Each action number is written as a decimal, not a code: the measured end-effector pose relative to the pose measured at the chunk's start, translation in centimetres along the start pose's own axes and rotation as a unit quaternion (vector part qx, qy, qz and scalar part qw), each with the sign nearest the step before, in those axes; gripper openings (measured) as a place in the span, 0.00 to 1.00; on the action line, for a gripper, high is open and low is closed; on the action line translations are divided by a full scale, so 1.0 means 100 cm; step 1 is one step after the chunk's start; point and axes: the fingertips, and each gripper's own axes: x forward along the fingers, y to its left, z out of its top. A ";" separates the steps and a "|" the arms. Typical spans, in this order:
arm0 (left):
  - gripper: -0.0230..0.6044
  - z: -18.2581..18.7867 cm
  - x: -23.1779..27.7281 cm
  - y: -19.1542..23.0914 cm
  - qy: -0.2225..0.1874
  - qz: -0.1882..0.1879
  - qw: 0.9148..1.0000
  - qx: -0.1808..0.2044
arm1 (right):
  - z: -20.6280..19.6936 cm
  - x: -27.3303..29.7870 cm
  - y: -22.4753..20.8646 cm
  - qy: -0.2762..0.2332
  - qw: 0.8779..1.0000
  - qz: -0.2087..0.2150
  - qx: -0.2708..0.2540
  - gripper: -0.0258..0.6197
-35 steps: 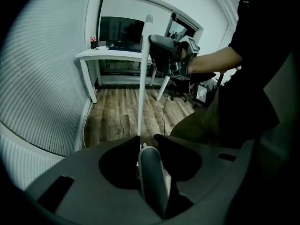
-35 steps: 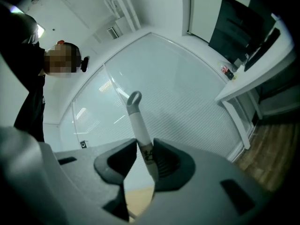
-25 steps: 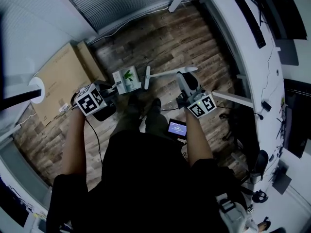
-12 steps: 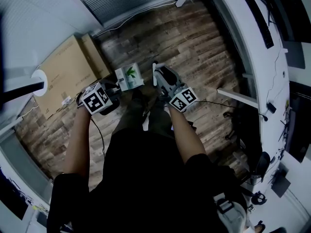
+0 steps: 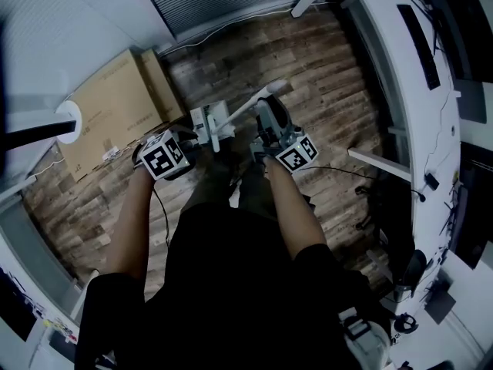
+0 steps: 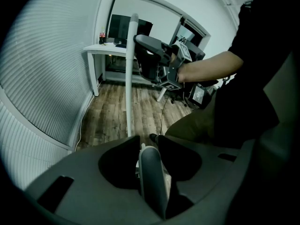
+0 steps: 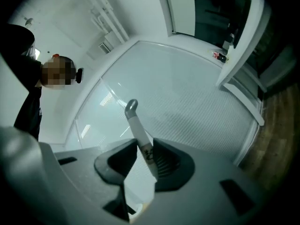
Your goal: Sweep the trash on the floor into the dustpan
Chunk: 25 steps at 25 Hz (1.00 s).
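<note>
Here, the left tongs point(image 6: 147, 143) clench the grey dustpan handle point(image 6: 152, 177), the dustpan point(image 5: 209, 120) just ahead of them; the right tongs point(image 7: 145, 145) clench the white broom handle point(image 7: 136, 120), its looped end jutting beyond them.

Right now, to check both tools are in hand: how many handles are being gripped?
2. The grey dustpan handle sits clamped in the left gripper. The white broom handle is clamped in the right gripper. No other handle shows.
</note>
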 end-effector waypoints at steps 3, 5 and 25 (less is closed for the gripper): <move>0.23 -0.005 -0.002 0.002 0.000 0.007 1.000 0.006 | 0.008 -0.007 0.013 0.027 0.999 0.005 -0.025 0.20; 0.23 -0.006 -0.003 0.003 0.000 0.012 1.000 0.013 | 0.016 -0.015 0.022 0.042 0.998 0.008 -0.039 0.20; 0.03 0.183 -0.180 -0.023 -0.505 0.120 0.854 -0.032 | 0.193 -0.145 0.096 0.031 0.966 -0.076 -0.245 0.20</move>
